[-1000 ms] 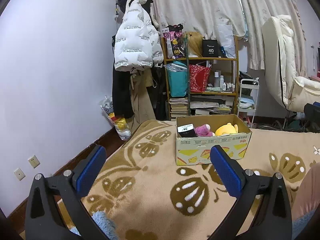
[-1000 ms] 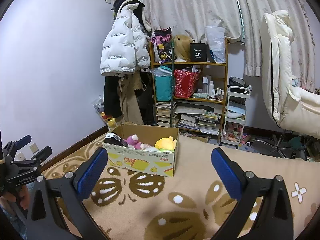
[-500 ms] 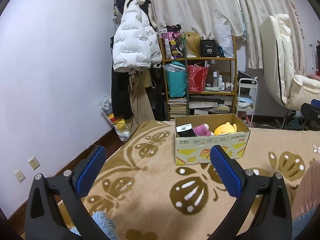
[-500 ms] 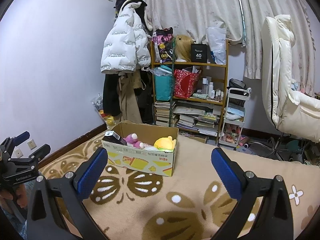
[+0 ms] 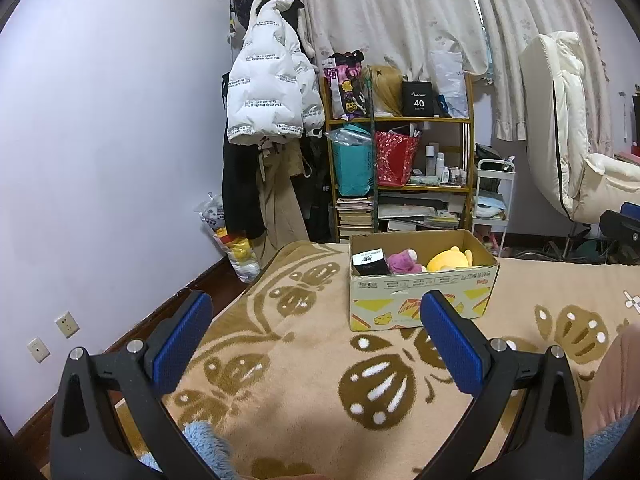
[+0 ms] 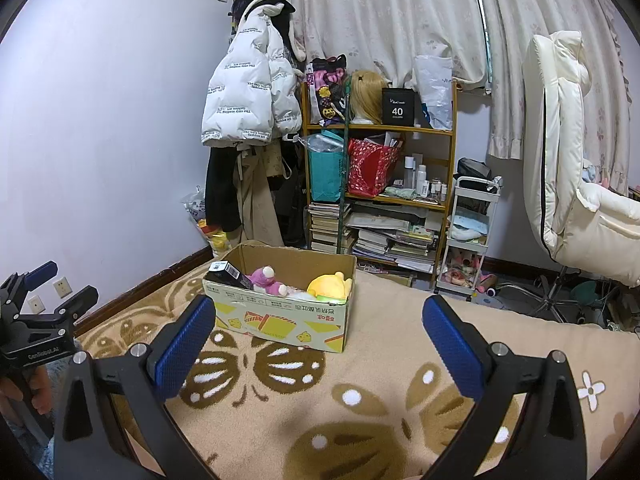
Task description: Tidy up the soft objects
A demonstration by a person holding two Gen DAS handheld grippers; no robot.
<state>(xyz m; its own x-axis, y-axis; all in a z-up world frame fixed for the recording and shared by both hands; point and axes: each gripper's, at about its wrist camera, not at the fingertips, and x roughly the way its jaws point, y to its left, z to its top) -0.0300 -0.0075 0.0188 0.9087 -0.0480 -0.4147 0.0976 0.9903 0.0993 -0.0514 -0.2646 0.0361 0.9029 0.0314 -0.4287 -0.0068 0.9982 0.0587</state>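
Pink plush toy point(image 5: 402, 261) and yellow plush toy point(image 5: 448, 259) lying in the cardboard box point(image 5: 420, 298) on the blanket point(image 5: 304, 364), left gripper point(image 5: 316, 340) and right gripper point(image 6: 320, 344) hovering, jaws gaping apart, gripping nothing.

One cardboard box point(image 6: 280, 316) holds two plush toys (pink point(image 6: 266, 279), yellow point(image 6: 328, 286)).
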